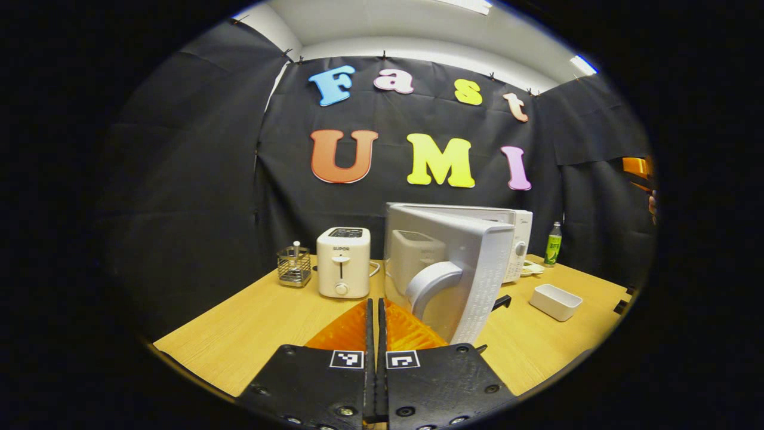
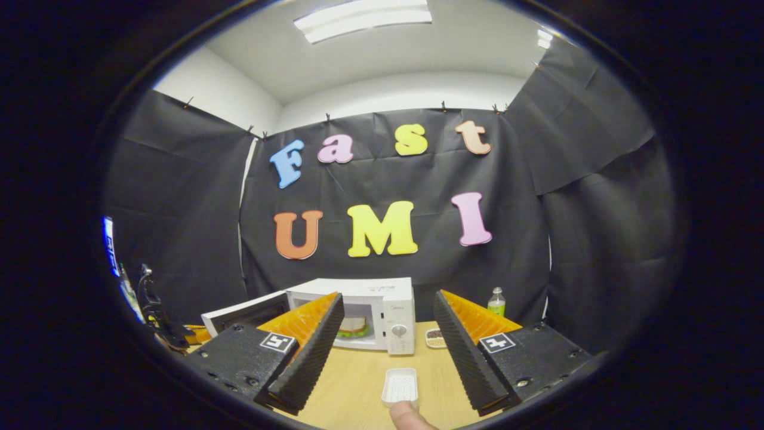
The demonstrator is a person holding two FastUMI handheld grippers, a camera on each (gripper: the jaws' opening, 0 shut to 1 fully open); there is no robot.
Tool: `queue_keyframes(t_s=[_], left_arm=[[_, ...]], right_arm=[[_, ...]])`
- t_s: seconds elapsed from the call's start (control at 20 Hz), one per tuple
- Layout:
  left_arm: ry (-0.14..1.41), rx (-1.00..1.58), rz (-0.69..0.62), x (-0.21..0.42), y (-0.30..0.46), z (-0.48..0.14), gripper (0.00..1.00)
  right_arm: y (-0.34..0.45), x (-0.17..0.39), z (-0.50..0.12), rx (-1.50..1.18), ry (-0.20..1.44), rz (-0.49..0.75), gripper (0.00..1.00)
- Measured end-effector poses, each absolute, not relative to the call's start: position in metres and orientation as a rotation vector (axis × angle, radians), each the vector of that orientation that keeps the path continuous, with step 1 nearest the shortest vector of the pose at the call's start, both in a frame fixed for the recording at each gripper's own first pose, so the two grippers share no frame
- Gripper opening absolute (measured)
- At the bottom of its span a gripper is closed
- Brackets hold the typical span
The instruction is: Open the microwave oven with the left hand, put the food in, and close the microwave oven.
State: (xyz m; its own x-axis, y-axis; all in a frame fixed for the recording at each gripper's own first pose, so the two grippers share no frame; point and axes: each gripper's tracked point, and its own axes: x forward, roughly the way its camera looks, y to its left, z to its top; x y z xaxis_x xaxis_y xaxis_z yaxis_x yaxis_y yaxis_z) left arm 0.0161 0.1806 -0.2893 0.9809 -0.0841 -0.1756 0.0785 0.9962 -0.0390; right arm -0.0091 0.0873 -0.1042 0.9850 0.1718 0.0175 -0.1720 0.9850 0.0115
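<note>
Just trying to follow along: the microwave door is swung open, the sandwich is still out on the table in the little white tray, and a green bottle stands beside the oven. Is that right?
Not quite. The sandwich already sits inside the microwave, as the right gripper view shows; the white tray on the table is empty. The door is open, and the green bottle does stand beside the oven.

The left gripper view looks from low over the table (image 1: 250,322), close behind the open microwave door (image 1: 453,269). The right gripper view faces the microwave (image 2: 382,310) front from farther back; both share it.
</note>
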Motion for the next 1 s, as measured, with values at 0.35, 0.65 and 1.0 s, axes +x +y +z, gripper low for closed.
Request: queue_keyframes(t_s=[0.35,0.65,1.0], left_arm=[[0.198,-0.02,-0.225,0.048,0.101,-0.294,0.0],[0.215,-0.042,-0.316,0.088,0.033,-0.303,0.0],[0.229,-0.033,-0.353,0.127,-0.026,-0.31,0.0]], right_arm=[[0.053,-0.028,-0.091,0.007,-0.048,0.167,0.97],[0.031,-0.035,-0.091,0.003,-0.065,0.155,0.97],[0.01,-0.027,-0.103,0.015,-0.088,0.177,0.97]])
